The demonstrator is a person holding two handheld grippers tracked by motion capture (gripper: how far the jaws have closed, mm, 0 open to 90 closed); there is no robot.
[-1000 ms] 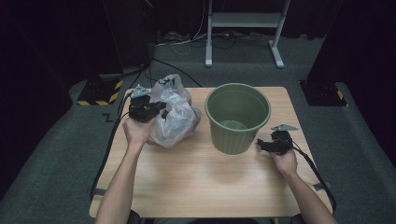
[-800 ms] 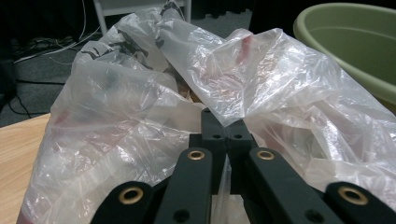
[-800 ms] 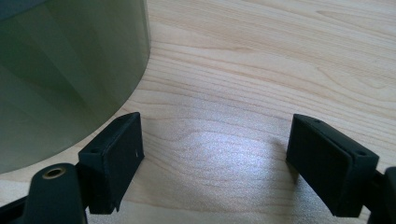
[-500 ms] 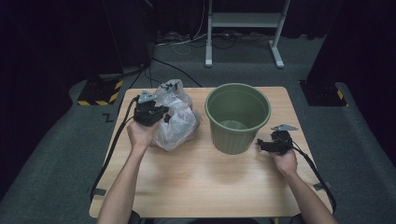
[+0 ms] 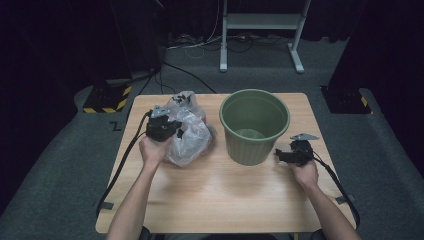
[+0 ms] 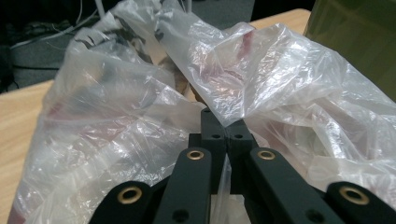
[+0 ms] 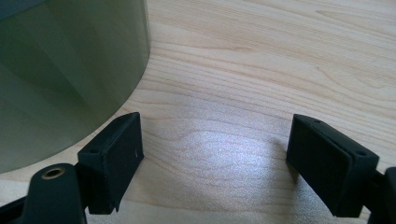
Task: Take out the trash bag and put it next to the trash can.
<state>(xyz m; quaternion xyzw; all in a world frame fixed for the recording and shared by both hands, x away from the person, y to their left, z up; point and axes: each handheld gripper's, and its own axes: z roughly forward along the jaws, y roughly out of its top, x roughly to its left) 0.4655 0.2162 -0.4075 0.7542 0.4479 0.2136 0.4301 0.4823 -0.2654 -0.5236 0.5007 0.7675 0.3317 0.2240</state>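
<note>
The left gripper (image 6: pixel 227 135) has its jaws pinched tight on a fold of the clear plastic bag (image 5: pixel 191 134) lying beside the green bin (image 5: pixel 255 125), likely to lift it in, while the right gripper (image 7: pixel 212 158) waits wide open and empty by the bin's base

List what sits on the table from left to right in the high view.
Left gripper, shut on the clear plastic bag → green bucket → right gripper, jaws open over the bare wooden table.
</note>
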